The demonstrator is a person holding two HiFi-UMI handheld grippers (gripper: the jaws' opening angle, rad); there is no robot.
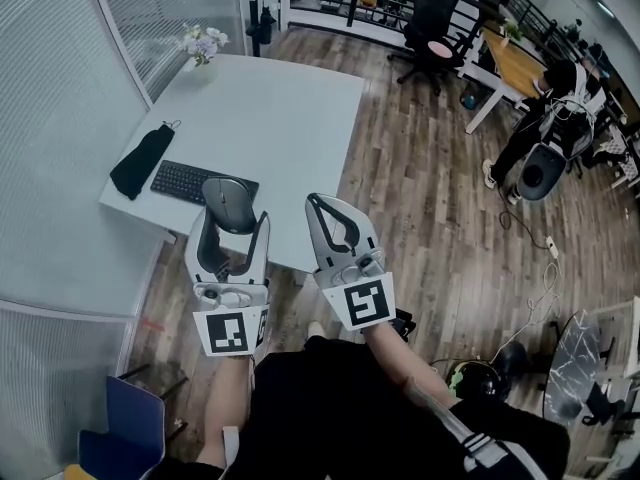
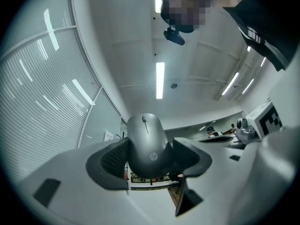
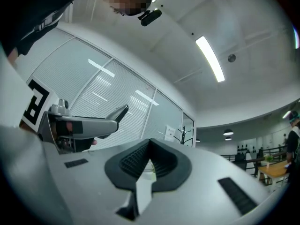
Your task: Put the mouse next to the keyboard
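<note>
Left tongs [image 2: 151, 156] pinch a smooth, dark-grey mouse [image 2: 147, 144].

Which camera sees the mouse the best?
The left gripper view: the mouse fills the middle, gripped between the left gripper's jaws, wheel and logo showing. The head view shows it small, from above, by the keyboard. The right gripper view shows none of it.
</note>
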